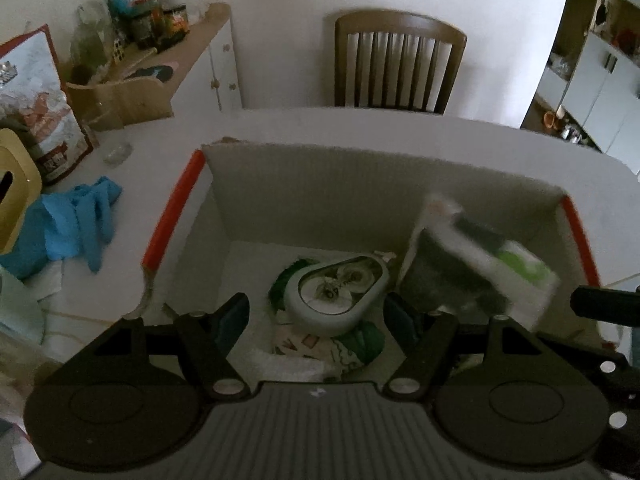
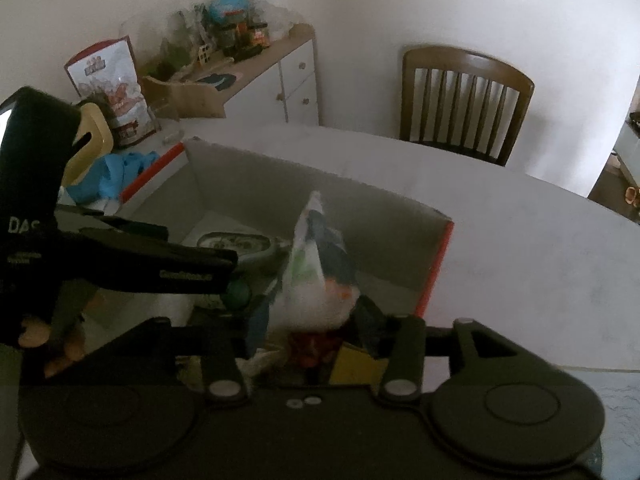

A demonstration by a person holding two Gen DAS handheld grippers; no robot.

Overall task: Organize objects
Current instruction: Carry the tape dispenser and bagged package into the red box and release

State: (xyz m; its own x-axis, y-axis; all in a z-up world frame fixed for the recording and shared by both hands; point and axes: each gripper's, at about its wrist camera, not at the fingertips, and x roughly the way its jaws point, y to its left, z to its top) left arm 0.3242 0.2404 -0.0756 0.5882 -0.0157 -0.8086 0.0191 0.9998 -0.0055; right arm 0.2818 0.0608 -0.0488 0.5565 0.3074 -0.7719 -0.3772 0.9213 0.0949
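Note:
An open cardboard box (image 1: 320,184) with orange-edged flaps stands on the white table (image 1: 400,128). On its floor a grey teardrop-shaped case (image 1: 340,292) with a clear window lies on green-and-white packets. My left gripper (image 1: 316,316) hovers over the case, open, with nothing between its fingers. A white packet (image 2: 316,272) with green and dark print, blurred, stands on end between the fingers of my right gripper (image 2: 314,326). The jaws stand apart and the pads do not press it. In the left wrist view this packet (image 1: 480,256) leans at the box's right wall.
Blue gloves (image 1: 76,216), a yellow tissue box (image 1: 12,192) and a red-and-white bag (image 1: 44,112) lie left of the box. A wooden chair (image 1: 400,64) stands behind the table, and a cluttered sideboard (image 1: 192,60) at the back left. Red and yellow items (image 2: 344,360) lie under the right gripper.

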